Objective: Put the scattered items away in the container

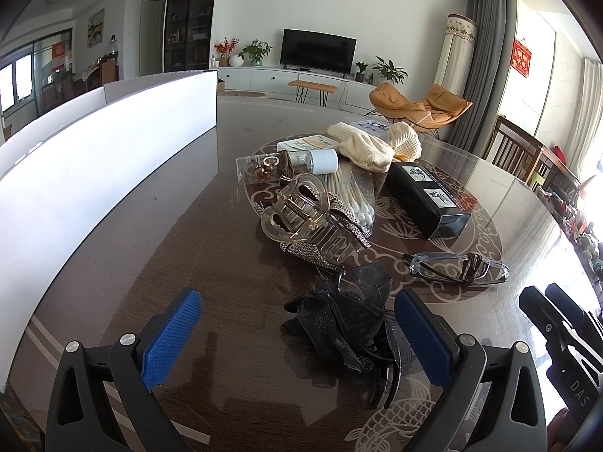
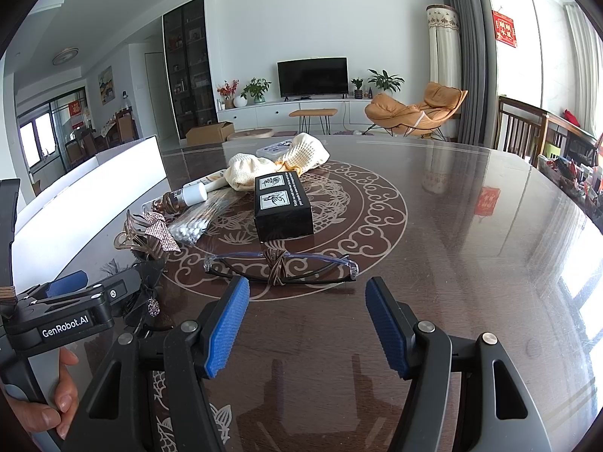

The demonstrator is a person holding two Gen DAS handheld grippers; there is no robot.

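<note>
My left gripper [image 1: 297, 312] stands open low over the table, its blue pads on either side of a black bow hair clip [image 1: 346, 324], not closed on it. Beyond lie a clear claw clip [image 1: 297, 211], a pack of cotton swabs [image 1: 354, 196], a small bottle [image 1: 290, 164], a cream cloth [image 1: 377, 143], a black box [image 2: 282, 207] and glasses [image 2: 280, 265]. My right gripper [image 2: 307, 290] is open and holds nothing, just short of the glasses. The white container [image 1: 94, 158] stands along the left; its inside is hidden.
The dark glossy table [image 2: 471, 263] stretches bare to the right of the pile. A person's hand [image 2: 56, 395] holds the left gripper's handle. Wooden chairs [image 2: 527, 128] stand at the far right edge.
</note>
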